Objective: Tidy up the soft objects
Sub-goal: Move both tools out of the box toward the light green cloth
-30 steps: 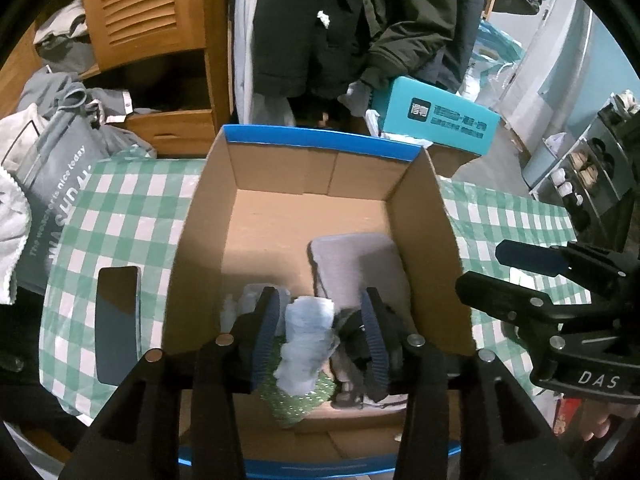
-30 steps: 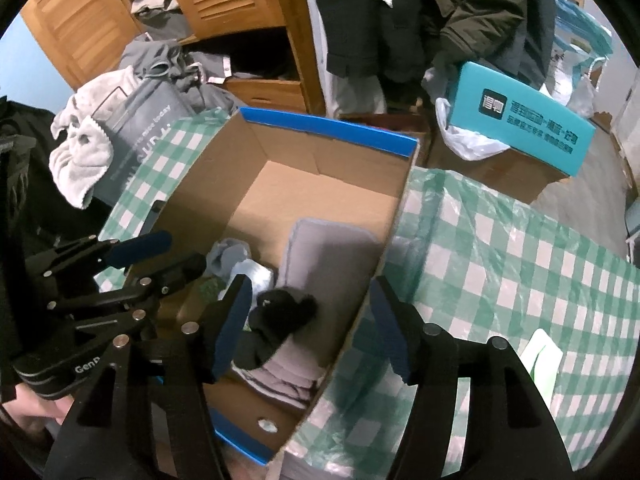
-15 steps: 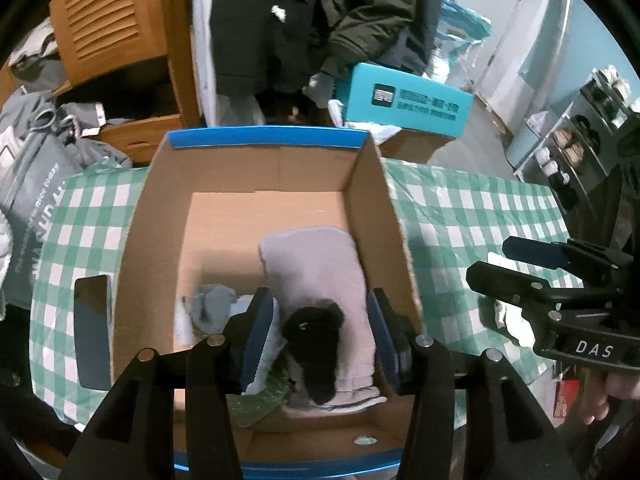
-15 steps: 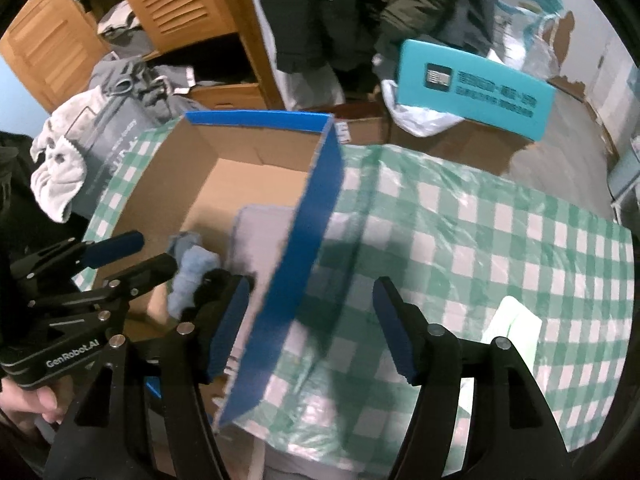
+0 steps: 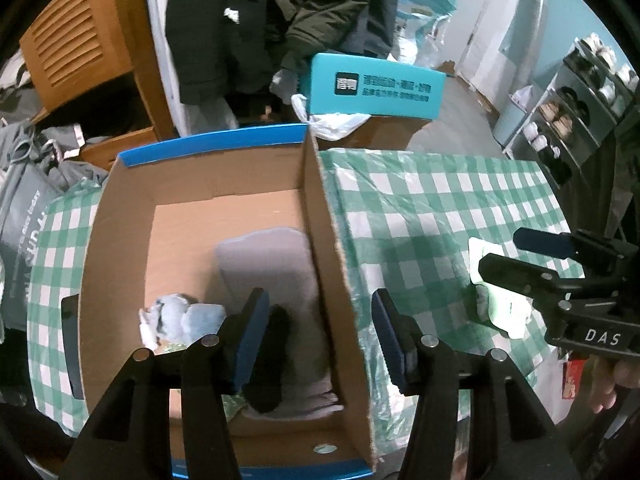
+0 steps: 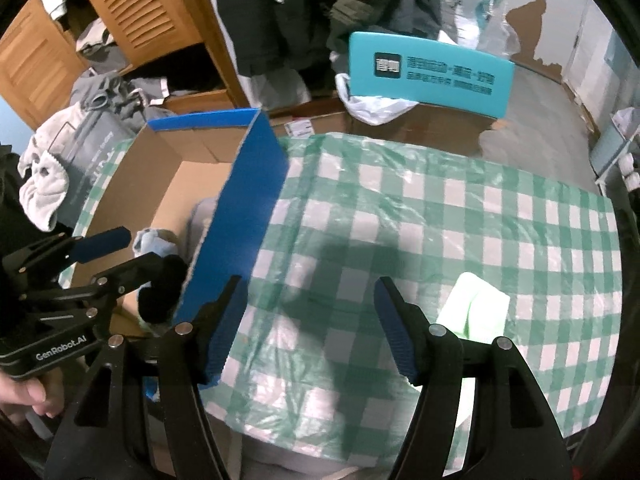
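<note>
1 cardboard box (image 5: 120,240) with blue edging is sitting at the left of the green-checked tablecloth (image 5: 420,208), filling the centre-left of the left wrist view. Inside it, 4 soft items are showing: 1 grey folded cloth (image 5: 268,264) lying flat along the box's right wall, 1 black sock (image 5: 268,364) resting on the near end of that cloth, 1 pale blue bundle (image 5: 180,320) at the lower left of the box floor, and a bit of green speckled fabric (image 5: 172,347) peeking out just below the bundle. 1 more soft item, a pale green folded cloth (image 6: 476,312), is lying outside the box on the tablecloth, at the lower right of the right wrist view. 2 grippers are in play. The left gripper (image 5: 316,338) is hanging over the box's right wall, 1 finger inside the box above the black sock and the other outside over the tablecloth; its jaws have just been widening, are standing about half spread, and are gripping nothing. The right gripper (image 6: 308,328) is hovering over bare tablecloth at the bottom centre of its view, with the box's blue outer wall just beside its left finger and the pale green cloth just beyond its right finger; its jaws have also just been widening, are standing well apart and are empty.
</note>
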The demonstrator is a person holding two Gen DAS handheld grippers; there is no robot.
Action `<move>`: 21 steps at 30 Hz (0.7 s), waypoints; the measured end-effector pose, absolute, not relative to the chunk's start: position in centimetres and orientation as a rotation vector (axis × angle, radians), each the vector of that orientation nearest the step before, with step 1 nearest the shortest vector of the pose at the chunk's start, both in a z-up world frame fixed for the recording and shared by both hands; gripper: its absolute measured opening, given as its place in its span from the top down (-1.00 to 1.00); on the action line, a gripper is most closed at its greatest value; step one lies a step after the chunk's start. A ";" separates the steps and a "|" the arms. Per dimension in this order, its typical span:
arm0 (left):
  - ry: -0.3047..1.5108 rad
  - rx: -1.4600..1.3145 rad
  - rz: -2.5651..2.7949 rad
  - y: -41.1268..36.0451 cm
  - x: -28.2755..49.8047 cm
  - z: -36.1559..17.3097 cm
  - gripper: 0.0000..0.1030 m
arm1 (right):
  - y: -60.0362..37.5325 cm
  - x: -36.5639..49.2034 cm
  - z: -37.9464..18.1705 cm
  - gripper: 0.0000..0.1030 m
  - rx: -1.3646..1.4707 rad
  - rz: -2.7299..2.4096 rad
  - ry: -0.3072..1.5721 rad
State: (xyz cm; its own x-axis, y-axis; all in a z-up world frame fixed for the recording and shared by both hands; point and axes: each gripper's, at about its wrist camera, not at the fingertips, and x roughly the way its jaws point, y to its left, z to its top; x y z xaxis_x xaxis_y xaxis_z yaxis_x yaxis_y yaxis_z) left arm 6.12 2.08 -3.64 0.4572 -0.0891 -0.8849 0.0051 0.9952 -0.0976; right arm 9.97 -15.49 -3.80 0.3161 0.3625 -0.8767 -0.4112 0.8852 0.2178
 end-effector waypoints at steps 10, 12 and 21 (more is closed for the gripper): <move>1.117 -0.022 -0.099 -1.7 7.1 -4.0 -0.11 | -19.3 10.3 -4.7 -0.38 -0.027 0.461 1.159; 1.126 -0.011 -0.109 -2.6 7.2 -4.2 -0.12 | -20.2 10.4 -5.0 -0.38 -0.019 0.450 1.166; 1.170 0.030 -0.140 -5.2 7.9 -5.4 -0.12 | -23.4 11.0 -6.6 -0.40 -0.016 0.394 1.200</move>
State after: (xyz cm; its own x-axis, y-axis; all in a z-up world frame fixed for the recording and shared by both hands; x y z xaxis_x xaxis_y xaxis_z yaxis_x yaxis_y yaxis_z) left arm 7.85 -5.17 -5.42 0.3828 -0.0940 -0.9191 0.1254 0.9909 -0.0491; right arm 11.00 -23.36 -6.62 0.3030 0.2891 -0.9081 -0.3055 0.9321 0.1948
